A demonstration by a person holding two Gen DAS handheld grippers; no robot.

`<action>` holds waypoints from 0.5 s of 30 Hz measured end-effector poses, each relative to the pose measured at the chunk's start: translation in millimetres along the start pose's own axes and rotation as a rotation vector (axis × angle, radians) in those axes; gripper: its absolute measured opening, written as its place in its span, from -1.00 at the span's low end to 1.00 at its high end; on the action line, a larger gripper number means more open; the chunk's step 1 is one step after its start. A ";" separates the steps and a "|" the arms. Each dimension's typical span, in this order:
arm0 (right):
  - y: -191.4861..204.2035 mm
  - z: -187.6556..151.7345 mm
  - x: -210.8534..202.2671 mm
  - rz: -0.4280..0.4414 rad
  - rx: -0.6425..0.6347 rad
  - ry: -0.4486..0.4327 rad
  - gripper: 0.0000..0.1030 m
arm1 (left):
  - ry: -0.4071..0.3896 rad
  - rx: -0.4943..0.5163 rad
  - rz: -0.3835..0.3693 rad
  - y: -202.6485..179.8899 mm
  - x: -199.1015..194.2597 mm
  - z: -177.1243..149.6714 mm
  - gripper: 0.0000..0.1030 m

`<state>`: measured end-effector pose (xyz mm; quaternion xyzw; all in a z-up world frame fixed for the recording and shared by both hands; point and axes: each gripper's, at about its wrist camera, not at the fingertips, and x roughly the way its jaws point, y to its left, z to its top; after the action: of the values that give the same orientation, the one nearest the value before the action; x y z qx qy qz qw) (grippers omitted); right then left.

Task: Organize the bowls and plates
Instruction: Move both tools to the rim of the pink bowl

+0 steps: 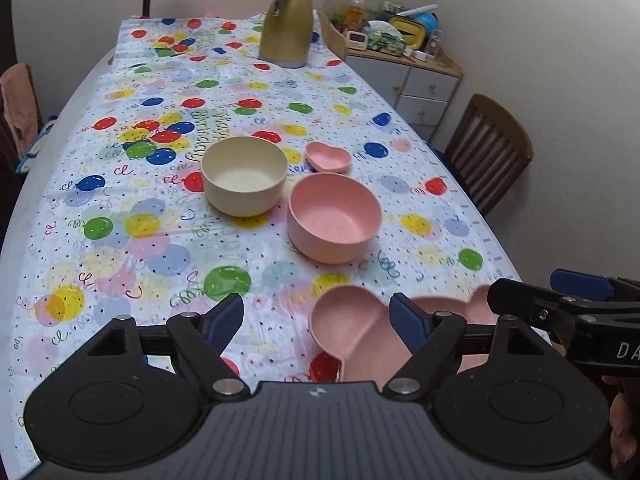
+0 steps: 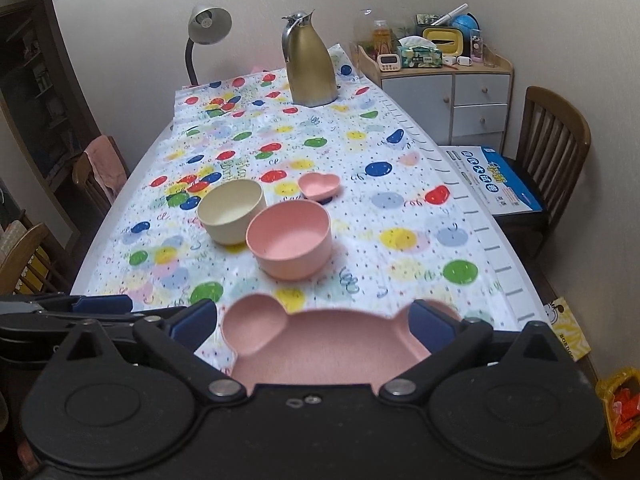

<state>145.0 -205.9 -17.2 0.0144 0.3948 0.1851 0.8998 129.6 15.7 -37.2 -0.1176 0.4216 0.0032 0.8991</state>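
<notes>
Both claws, left gripper [image 1: 316, 314] and right gripper [image 2: 314, 320], spread wide, holding nothing, above pink bear-shaped divided plastic plate [image 2: 320, 340] at near table edge; next, probably fetch pink round bowl [image 2: 289, 240]

Pink bear-shaped divided plate [image 2: 320, 344] lies flat at bottom centre. Pink bowl [image 2: 289, 240] and cream bowl [image 2: 231, 211] stand upright mid-frame, nearly touching; small pink heart dish [image 2: 320, 186] just behind them.

Both wrist views angled down along the table [image 1: 280, 80], sharing bowls, seemingly side by side
</notes>
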 end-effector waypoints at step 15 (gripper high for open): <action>-22.9 58.1 84.7 0.026 -0.015 0.091 0.98 | 0.027 -0.080 0.085 6.2 73.1 53.3 0.55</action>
<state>246.5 -191.0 -40.9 0.0043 0.4339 0.2001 0.8784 216.4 26.4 -61.1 -0.1354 0.4378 0.0569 0.8870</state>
